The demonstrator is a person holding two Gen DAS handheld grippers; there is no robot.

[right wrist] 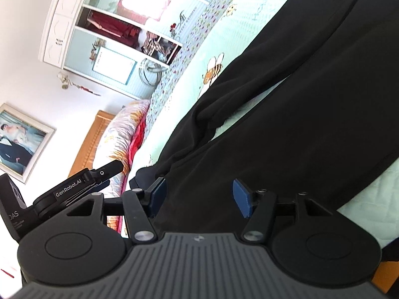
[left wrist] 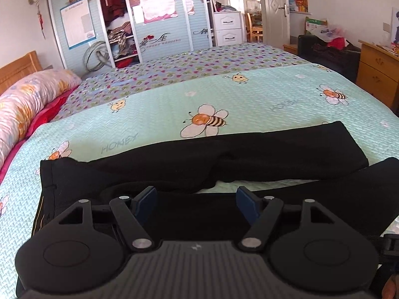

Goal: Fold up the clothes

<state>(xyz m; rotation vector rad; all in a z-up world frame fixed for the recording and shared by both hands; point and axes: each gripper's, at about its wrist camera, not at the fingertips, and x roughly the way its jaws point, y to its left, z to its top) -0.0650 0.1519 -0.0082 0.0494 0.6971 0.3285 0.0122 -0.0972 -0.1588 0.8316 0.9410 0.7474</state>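
Black trousers lie flat on the mint bee-print quilt. Their waistband is at the left and the two legs run to the right, with a sliver of quilt showing between them. My left gripper hovers over the near leg close to the waist, open, its blue pads wide apart and gripping nothing. In the right wrist view the trousers run diagonally. My right gripper is open above the same dark cloth, which lies below the pads. The left gripper's housing shows at the left there.
A floral pillow and a wooden headboard are at the bed's left end. A purple patterned sheet covers the far half. Beyond stand a wardrobe and white drawers. A wooden dresser is at the right.
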